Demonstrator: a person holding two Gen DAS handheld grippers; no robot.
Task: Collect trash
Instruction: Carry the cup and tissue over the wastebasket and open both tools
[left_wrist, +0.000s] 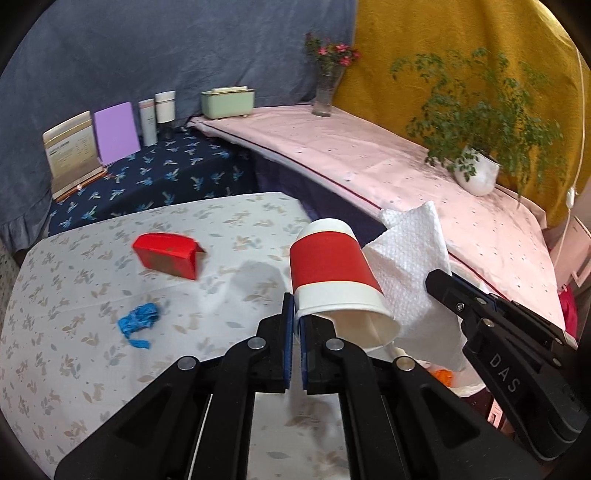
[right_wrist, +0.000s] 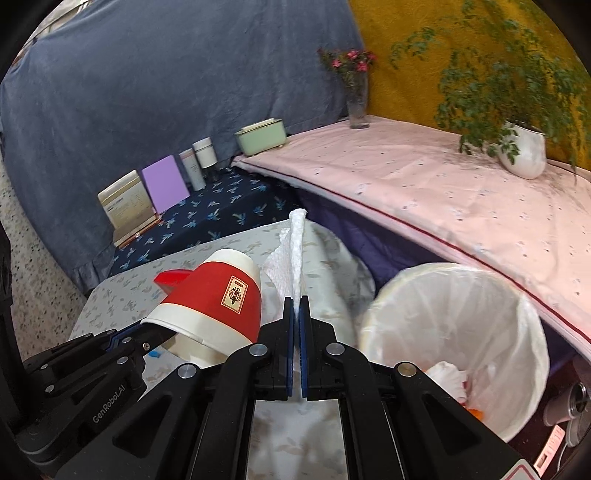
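My left gripper (left_wrist: 296, 314) is shut on the rim of a red and white paper cup (left_wrist: 332, 273), held tilted above the table's right edge; the cup also shows in the right wrist view (right_wrist: 218, 299). My right gripper (right_wrist: 296, 301) is shut on a white paper towel (right_wrist: 295, 254), which hangs beside the cup in the left wrist view (left_wrist: 410, 269). A white-lined trash bin (right_wrist: 454, 332) stands just right of the table and holds some trash. A red box (left_wrist: 166, 254) and a crumpled blue scrap (left_wrist: 138, 321) lie on the floral tablecloth (left_wrist: 74, 295).
A pink-covered table (left_wrist: 369, 162) runs along the right with a potted plant (left_wrist: 476, 173), a flower vase (left_wrist: 325, 92) and a green box (left_wrist: 227, 101). A dark blue bench (left_wrist: 166, 173) behind holds cards and tubes.
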